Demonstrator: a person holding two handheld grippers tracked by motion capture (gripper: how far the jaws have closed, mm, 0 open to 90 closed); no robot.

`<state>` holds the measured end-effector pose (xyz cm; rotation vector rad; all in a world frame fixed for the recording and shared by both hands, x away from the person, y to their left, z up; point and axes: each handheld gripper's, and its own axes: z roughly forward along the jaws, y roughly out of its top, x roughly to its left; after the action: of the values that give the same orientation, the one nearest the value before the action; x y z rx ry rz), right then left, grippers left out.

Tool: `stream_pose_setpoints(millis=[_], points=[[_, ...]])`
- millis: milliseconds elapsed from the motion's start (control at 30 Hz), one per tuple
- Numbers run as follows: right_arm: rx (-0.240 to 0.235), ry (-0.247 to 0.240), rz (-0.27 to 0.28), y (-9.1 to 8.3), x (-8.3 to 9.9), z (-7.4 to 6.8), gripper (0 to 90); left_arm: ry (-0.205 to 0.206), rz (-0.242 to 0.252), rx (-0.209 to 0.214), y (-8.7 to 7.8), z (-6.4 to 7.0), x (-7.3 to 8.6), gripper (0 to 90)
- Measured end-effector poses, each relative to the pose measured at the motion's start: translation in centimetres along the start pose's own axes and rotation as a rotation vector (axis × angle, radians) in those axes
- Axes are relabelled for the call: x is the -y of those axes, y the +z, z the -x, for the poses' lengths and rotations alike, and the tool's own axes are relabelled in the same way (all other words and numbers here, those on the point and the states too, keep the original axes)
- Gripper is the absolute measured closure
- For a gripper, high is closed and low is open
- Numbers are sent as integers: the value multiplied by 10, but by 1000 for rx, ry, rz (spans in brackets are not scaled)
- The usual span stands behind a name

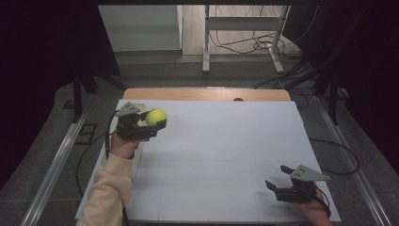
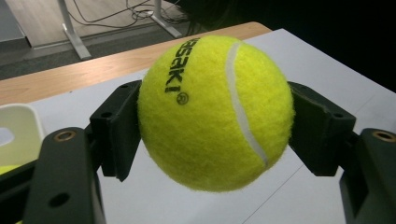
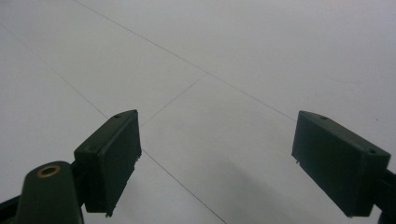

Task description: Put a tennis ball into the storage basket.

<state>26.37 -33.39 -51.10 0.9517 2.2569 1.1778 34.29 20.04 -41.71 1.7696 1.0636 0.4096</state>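
- Gripping a fuzzy yellow-green tennis ball (image 2: 215, 112) with black lettering and a white seam, the left tongs (image 1: 151, 123) press one black jaw against each side of it.
- The ball hangs clear above the white worktop (image 1: 221, 141), off its surface.
- A pale, white plastic tub (image 2: 16, 133) sits just beside the left tongs, at the worktop's edge, partly hidden behind them.
- The right tongs (image 3: 217, 158) hover low over bare white sheet, jaws spread wide apart, nothing between them, well apart from the ball.
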Motion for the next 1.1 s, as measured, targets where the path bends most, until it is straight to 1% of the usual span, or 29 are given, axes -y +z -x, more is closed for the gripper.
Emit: stream_pose_setpoints(millis=[400,1100], points=[[0,-2,0,0,0,0,159,-19,6,-26,-11,-10,4,260],[0,-4,-2,0,0,0,159,-58,14,-88,-26,-30,11,261]])
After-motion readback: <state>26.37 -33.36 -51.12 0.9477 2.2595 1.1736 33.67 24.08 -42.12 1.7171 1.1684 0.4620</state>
